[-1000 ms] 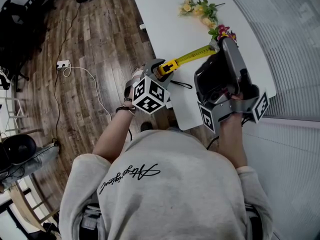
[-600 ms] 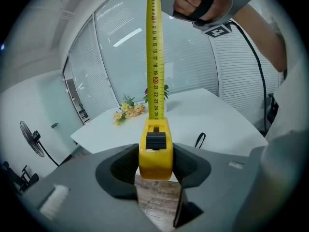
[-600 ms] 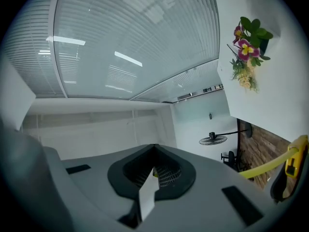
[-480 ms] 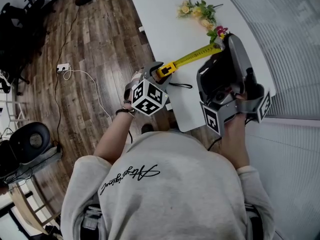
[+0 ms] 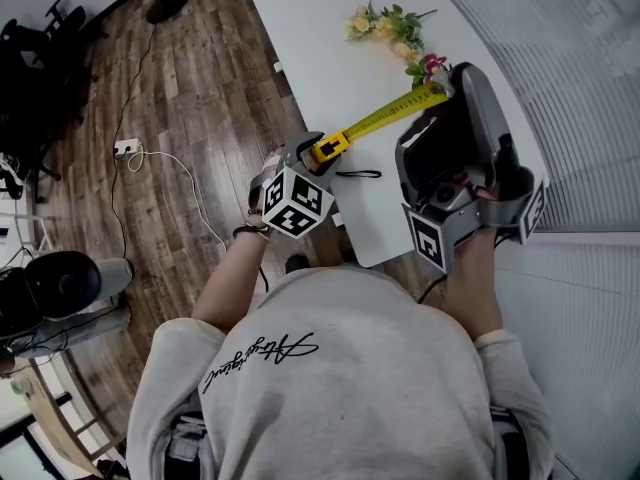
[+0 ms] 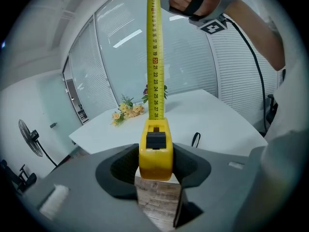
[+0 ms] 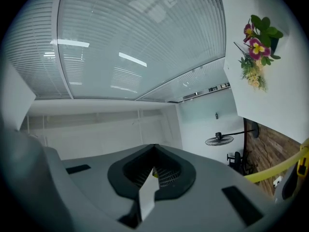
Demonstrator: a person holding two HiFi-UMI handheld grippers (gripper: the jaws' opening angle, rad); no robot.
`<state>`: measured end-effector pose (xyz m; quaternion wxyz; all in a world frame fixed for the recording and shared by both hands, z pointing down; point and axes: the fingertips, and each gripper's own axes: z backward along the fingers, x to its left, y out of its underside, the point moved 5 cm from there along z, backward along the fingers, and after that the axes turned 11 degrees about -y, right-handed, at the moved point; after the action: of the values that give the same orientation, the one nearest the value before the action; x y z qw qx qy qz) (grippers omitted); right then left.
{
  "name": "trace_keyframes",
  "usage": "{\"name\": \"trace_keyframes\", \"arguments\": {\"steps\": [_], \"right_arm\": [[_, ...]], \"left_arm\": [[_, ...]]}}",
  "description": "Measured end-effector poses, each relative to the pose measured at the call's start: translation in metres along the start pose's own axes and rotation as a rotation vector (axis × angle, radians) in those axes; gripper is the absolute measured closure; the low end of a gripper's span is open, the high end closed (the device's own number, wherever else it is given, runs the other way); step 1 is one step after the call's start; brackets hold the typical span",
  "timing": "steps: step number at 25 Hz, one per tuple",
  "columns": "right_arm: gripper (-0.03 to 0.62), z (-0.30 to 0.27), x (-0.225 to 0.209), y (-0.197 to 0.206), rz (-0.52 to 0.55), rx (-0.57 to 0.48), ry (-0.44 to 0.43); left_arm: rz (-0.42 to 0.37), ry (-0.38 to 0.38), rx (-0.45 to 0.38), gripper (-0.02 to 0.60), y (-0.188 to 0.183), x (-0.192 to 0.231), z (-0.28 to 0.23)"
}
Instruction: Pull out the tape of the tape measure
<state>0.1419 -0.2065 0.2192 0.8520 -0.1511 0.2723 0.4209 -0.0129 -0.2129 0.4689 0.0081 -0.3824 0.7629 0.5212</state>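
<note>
Nearest is the person's grey sweatshirt (image 5: 330, 368), a line of script across its back, with both arms reaching forward over the near corner of a white table (image 5: 320, 38). The left gripper (image 5: 318, 150) is clenched on the yellow tape measure (image 5: 330, 148). Its own view shows the two dark pads pressing the sides of the case (image 6: 155, 151), with the black lock button facing the camera and wood flooring showing just beneath. The case is held in the air at the table's edge. From its mouth the yellow tape (image 5: 385, 118) runs out taut and straight, numbered in black and red (image 6: 155, 57), up to the right gripper (image 5: 447, 80), which is raised and tilted upward. That gripper's jaws are closed together on the tape's end, and its own view shows a sliver of yellow pinched between the pads (image 7: 153, 170) and the drawn-out strip passing at the lower right (image 7: 275, 170). A thin black strap loop (image 5: 358, 174) lies on the table just beside the case. Farther along the tabletop rests a spray of artificial flowers (image 5: 395, 33), yellow and pink with green leaves. To the left is dark wood floor (image 5: 180, 98) with a white power strip (image 5: 125, 148) and its cable, and a standing fan (image 6: 31, 139) farther off; ribbed blinds (image 5: 580, 88) line the right side
</note>
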Motion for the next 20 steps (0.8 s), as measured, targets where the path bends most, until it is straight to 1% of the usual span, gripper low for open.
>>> {"name": "trace_keyframes", "arguments": {"steps": [9, 20], "right_arm": [[0.594, 0.0033, 0.0028, -0.0014, -0.008, -0.001, -0.018], [0.594, 0.0041, 0.0046, -0.0025, 0.019, 0.002, -0.017]], "left_arm": [[0.000, -0.004, -0.003, 0.393, -0.0016, -0.0028, 0.0007], [0.008, 0.007, -0.044, 0.393, -0.0102, -0.0040, 0.0062]]}}
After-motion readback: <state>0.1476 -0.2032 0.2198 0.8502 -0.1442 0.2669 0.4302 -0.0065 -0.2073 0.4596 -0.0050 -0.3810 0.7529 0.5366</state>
